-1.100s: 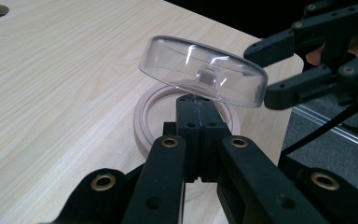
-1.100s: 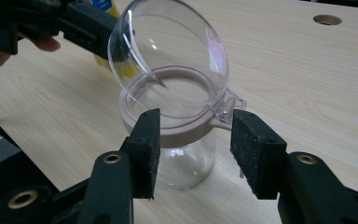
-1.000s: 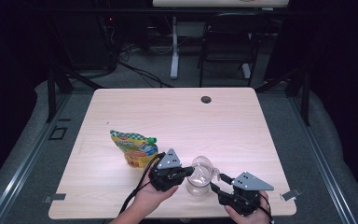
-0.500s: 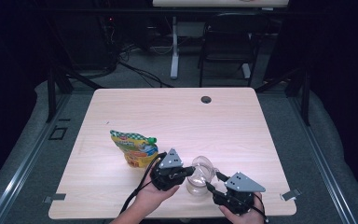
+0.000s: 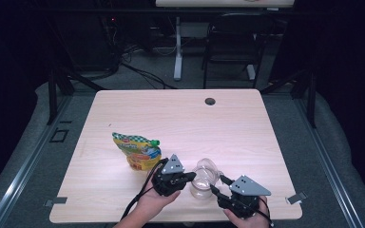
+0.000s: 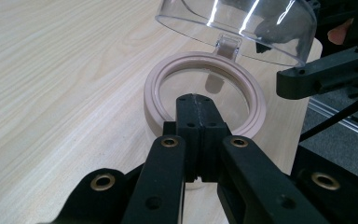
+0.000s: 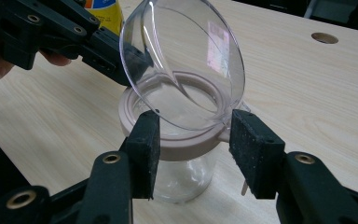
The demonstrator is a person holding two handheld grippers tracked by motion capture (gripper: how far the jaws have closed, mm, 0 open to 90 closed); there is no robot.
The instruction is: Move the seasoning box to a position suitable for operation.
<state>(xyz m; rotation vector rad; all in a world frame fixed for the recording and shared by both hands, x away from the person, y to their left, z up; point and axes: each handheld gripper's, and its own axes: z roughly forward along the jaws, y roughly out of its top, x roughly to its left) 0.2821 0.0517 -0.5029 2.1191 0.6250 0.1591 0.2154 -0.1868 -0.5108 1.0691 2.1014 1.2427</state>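
Clear jar upright, hinged lid tilted open, left tool closed empty, right tool open around collar

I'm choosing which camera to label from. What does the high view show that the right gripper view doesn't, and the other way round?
High view: the full outline of the table, the chair behind it, and the green cap on the pouch.
Right gripper view: up close, the right tool with its pads either side of the jar's pink collar, and the clear lid tipped up.
Both: the jar, the left tool at its rim, the yellow pouch and the cable hole.
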